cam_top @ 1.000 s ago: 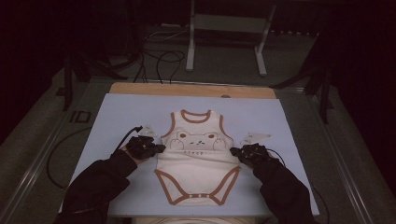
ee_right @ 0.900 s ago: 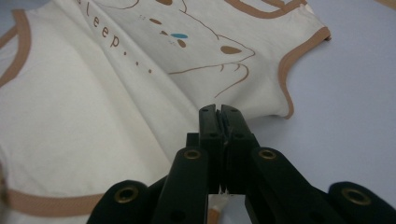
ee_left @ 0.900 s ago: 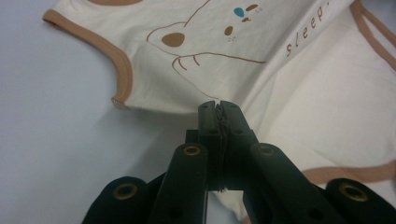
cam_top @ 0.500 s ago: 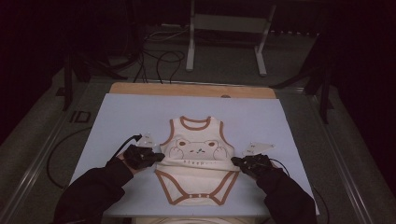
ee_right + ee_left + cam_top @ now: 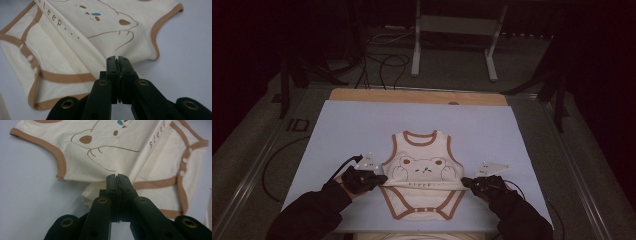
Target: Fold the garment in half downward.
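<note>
Cream baby bodysuit [image 5: 423, 182] with brown trim and a bear print is lying front-up on the pale blue sheet [image 5: 352, 130] covering the bench, near the sheet's front edge, neck opening pointing away from the person. Left gripper [image 5: 379, 179] is sitting at the bodysuit's left side edge, jaws clenched on a pinch of the cream fabric just below the armhole; in the left gripper view the cloth [image 5: 105, 157] is bunching into the closed jaws. Right gripper [image 5: 466, 181] is sitting at the bodysuit's opposite side edge, jaws likewise clenched on the fabric there [image 5: 82, 40]. The waist is running as a taut raised fold across the bodysuit between the two grippers, with the "sleep" lettering on it. The snap crotch end is lying flat toward the person, just in front of that fold. Dark sleeves are coming in on both sides of the bodysuit.
</note>
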Motion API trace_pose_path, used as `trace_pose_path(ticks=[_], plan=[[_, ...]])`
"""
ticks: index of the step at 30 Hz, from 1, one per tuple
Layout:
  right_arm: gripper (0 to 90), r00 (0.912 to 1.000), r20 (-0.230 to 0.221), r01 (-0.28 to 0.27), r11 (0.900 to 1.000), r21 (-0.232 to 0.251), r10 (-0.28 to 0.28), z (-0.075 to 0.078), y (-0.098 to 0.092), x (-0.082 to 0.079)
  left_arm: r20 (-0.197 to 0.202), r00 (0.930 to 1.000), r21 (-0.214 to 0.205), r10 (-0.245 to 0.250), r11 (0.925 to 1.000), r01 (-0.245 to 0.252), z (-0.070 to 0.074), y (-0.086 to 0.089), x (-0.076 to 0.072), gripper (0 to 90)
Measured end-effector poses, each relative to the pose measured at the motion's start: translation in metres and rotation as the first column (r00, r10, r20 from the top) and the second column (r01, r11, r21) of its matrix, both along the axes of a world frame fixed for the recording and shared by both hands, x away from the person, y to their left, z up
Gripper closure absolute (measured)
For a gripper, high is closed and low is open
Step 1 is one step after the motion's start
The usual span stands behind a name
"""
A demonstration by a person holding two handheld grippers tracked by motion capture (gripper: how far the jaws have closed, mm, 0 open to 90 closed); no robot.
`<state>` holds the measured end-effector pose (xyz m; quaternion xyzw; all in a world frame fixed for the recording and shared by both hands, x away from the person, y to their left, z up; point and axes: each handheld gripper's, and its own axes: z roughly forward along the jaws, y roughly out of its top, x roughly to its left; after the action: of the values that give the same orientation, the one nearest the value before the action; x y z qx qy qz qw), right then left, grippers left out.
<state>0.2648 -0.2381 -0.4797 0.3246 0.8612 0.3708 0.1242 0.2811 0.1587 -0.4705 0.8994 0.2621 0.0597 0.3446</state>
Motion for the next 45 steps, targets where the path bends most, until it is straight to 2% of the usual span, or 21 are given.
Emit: trace_pose_path(ticks=[2,9,13,18,21,30,38,45], plan=[[88.4,0.9999,-0.014,0.000,1.0000,0.004,0.000,-0.002,0.000,-0.003,-0.001,1.0000,0.006,-0.006,1.0000,0.006,-0.001,-0.001,-0.004,89.4],[88.3,0.9999,-0.009,0.009,0.9997,0.022,-0.008,-0.006,-0.003,-0.017,-0.004,0.9999,0.022,-0.010,0.9997,0.010,-0.005,-0.003,-0.015,89.3],[88.4,0.9997,-0.022,0.005,0.9999,0.010,-0.005,-0.012,-0.003,-0.022,-0.019,0.9996,0.025,-0.021,0.9994,0.022,-0.009,-0.005,-0.021,89.3],[88.4,0.9994,-0.032,0.014,0.9994,0.033,-0.013,-0.014,-0.006,-0.027,-0.034,0.9992,0.005,-0.022,0.9997,0.022,-0.013,-0.002,-0.028,89.3],[88.3,0.9991,-0.042,0.007,0.9996,0.027,-0.006,-0.018,-0.007,-0.031,-0.045,0.9988,-0.005,-0.022,0.9998,0.022,-0.017,-0.002,-0.031,89.3],[88.2,0.9984,-0.055,0.014,0.9995,0.027,-0.013,-0.025,-0.009,-0.036,-0.077,0.9961,0.006,-0.042,0.9991,0.043,-0.027,-0.005,-0.037,89.3],[88.1,0.9986,-0.053,-0.002,1.0000,0.004,0.002,-0.029,-0.009,-0.043,-0.120,0.9913,0.012,-0.055,0.9983,0.056,-0.035,-0.004,-0.036,89.0],[88.1,0.9979,-0.064,-0.012,0.9997,-0.019,0.011,-0.031,-0.008,-0.046,-0.123,0.9902,0.024,-0.067,0.9973,0.070,-0.036,-0.005,-0.038,88.9]])
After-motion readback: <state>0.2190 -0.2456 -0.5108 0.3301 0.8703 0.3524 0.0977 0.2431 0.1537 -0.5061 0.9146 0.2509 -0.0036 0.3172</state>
